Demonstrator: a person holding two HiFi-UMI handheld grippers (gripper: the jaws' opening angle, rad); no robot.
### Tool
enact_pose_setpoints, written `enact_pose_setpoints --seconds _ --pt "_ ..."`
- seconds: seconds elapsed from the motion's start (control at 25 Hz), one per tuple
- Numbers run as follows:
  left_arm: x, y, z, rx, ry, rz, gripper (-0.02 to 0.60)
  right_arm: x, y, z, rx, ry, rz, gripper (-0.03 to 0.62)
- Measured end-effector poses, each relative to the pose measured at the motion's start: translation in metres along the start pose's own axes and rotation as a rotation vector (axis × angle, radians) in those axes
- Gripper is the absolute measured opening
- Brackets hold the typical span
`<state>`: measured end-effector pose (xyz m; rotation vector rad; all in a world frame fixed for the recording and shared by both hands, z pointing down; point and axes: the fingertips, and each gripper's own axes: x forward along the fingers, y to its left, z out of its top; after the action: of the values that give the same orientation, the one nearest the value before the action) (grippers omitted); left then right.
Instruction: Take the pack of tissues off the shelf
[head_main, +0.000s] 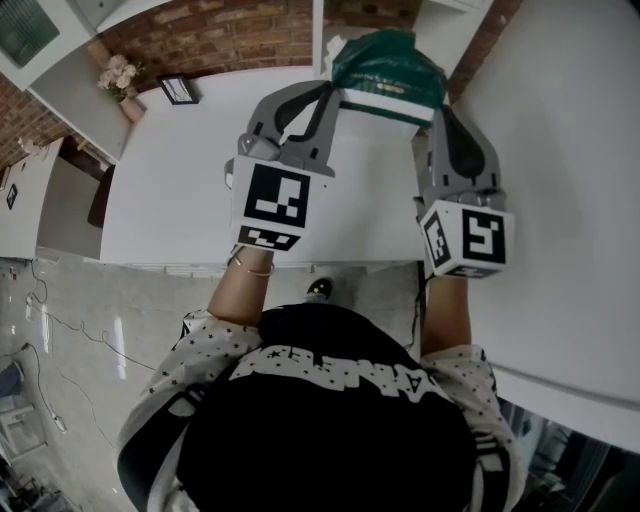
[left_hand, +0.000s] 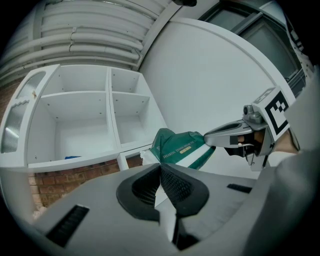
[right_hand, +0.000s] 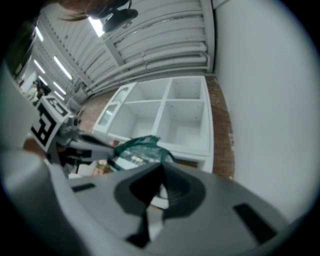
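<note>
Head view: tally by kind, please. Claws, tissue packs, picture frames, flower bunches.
pack of tissues: 1, green
claws: 2, left claw and right claw, each shut on one end of the pack
picture frame: 1
bunch of flowers: 1
Total: 5

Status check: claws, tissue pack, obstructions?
Left claw shut on one end of tissue pack. Right claw shut on other end. Pack clear of shelf, held midair. Nothing blocking in view.
</note>
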<state>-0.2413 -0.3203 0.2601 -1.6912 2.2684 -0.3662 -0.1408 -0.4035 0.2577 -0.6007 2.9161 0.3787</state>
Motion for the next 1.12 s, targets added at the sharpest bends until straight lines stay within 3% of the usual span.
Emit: enact_pose_setpoints --seconds 1.12 --pt "-0.0055 0.0027 -0.0021 0.008 -0.002 0.005 0.037 0.0003 0.0076 0.0027 -0.010 -0.003 0.010 0.031"
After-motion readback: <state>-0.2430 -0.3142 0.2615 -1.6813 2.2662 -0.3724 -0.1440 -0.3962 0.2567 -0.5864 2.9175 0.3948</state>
